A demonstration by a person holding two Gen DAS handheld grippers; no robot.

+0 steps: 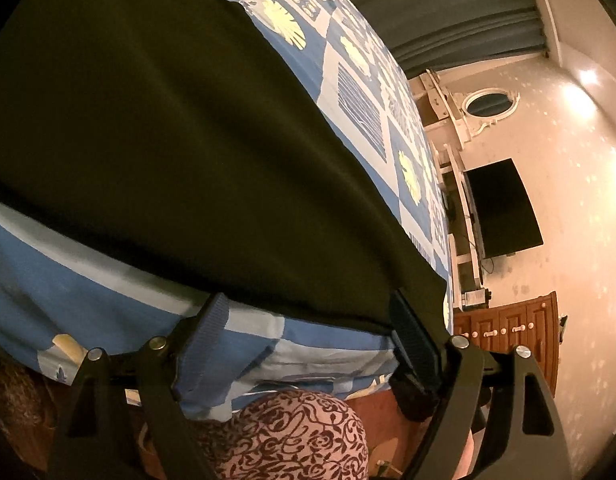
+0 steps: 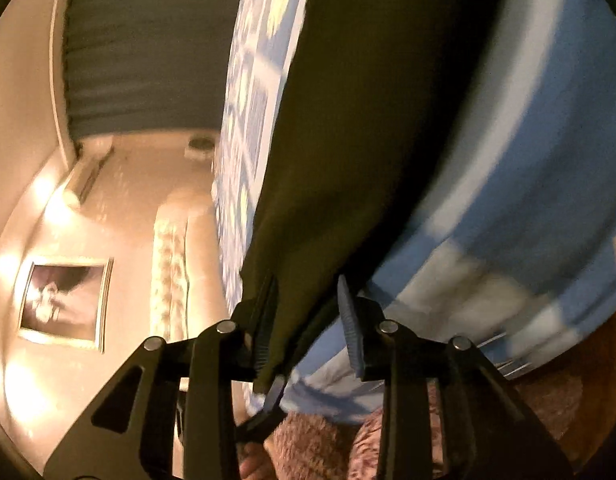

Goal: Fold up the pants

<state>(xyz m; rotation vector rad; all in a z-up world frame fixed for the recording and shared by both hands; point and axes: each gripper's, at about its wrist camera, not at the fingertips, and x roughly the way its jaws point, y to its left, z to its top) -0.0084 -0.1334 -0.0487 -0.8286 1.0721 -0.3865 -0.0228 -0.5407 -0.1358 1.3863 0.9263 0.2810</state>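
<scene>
Dark olive pants lie spread on a bed with a blue and white patterned sheet. My left gripper is open at the near bed edge, its fingers astride the pants' near hem without clamping it. In the right wrist view the pants run away from me. My right gripper is open, with the pants' corner hanging between its two fingers; the left finger touches the cloth.
The sheet hangs over the bed's near side. A person's patterned clothing is below the grippers. A wall television, a wooden cabinet, a framed picture and curtains are around the room.
</scene>
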